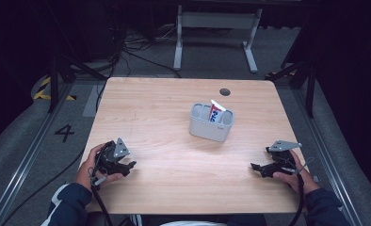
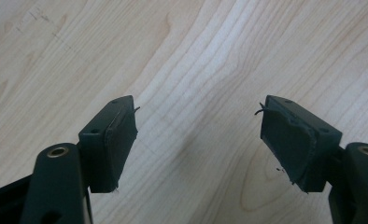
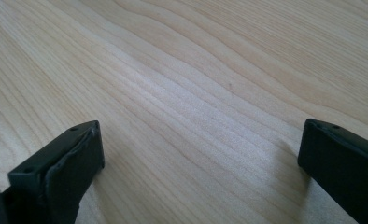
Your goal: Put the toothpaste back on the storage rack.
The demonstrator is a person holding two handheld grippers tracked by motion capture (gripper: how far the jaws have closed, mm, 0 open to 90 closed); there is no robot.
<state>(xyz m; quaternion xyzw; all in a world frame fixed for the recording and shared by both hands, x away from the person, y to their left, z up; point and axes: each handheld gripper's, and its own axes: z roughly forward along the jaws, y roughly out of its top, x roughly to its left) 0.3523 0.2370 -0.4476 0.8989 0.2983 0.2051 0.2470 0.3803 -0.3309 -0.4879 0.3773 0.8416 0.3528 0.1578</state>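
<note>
A light wooden table (image 1: 165,117) carries a grey compartmented caddy (image 1: 211,123) holding what looks like a toothpaste tube (image 1: 215,112).

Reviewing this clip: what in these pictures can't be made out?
- Tube in the grey holder, high view: lower part hidden by the holder's wall; label too small to read.
- Holder's other compartments, high view: contents hidden by the walls.
- Right tongs, right gripper view: right jaw cut off by the frame edge.
</note>
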